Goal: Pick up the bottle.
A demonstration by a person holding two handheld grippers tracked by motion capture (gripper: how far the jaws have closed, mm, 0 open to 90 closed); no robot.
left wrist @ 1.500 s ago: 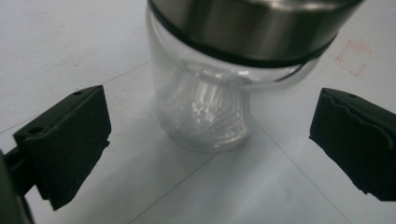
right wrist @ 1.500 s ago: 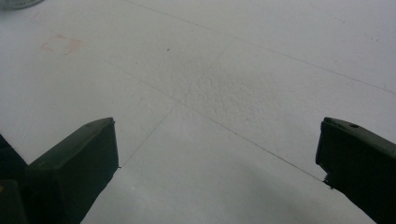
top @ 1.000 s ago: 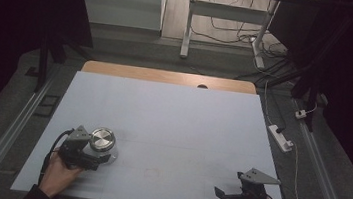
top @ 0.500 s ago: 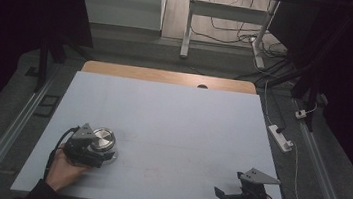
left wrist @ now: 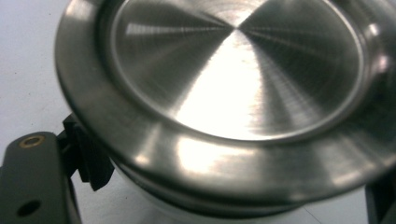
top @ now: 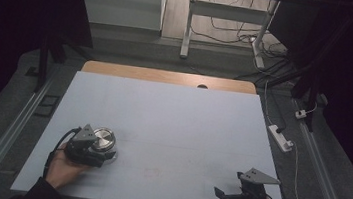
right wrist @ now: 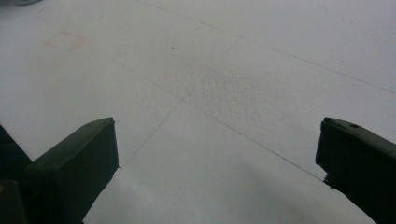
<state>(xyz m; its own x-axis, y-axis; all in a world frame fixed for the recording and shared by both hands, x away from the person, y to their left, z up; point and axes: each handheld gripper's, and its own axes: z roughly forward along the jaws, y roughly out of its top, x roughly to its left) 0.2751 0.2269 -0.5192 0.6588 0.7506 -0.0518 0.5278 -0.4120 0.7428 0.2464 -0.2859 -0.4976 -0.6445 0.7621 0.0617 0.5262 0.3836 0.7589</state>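
round steel-lidded white jar (top: 104,140): upright, lid up, no long axis | left gripper (top: 89,151): jaws just closed, clamped on it | right gripper (top: 226,196): jaws apart

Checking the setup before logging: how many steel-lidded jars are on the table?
1. The steel-lidded jar stands near the table's front-left edge, clamped by the left gripper. None seems hidden.

The lid (left wrist: 233,70) is brushed metal, glossy, with fine concentric marks. The table (right wrist: 261,70) surface is matt white, faintly grained. The left gripper (top: 89,149) is matt black plastic.
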